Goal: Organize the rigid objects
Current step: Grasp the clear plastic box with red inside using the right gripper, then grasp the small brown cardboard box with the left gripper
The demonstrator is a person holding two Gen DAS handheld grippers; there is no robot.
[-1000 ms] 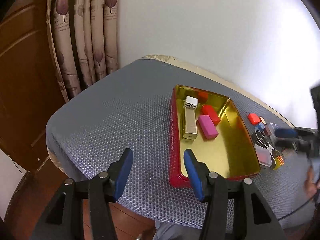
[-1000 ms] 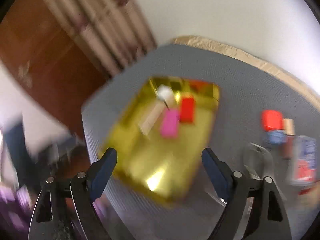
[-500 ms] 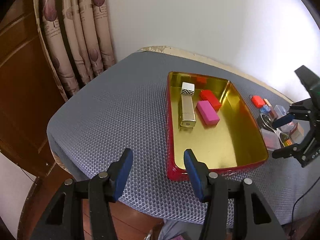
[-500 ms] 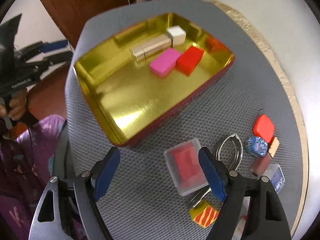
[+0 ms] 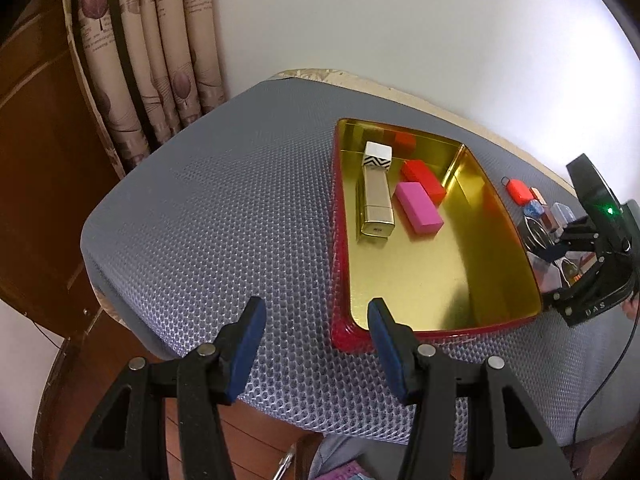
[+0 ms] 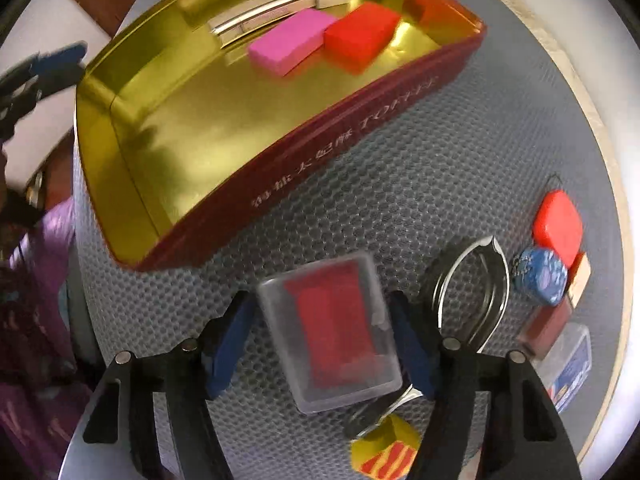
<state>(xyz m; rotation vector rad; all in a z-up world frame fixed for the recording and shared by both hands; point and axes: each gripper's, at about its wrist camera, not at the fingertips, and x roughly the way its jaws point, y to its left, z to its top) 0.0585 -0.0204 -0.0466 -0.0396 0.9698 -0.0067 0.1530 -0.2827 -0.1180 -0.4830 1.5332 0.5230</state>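
We are closing the right gripper point(image 6: 322, 344) around the clear plastic case with a red insert point(image 6: 332, 330); jaws have just been narrowing, pads flanking it, apparently not yet pressing. Next: pinch, lift, carry into the gold-lined red tin point(image 6: 168, 120). Left gripper point(image 5: 316, 346) is hovering half-open, empty.

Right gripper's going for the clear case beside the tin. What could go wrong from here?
1. The right gripper, jaws just closing, straddles the clear case; its smooth plastic sides may slip out.
2. The metal clippers lie against the right finger and may get dragged.
3. The tin's wall stands close; a low carry could clip it.
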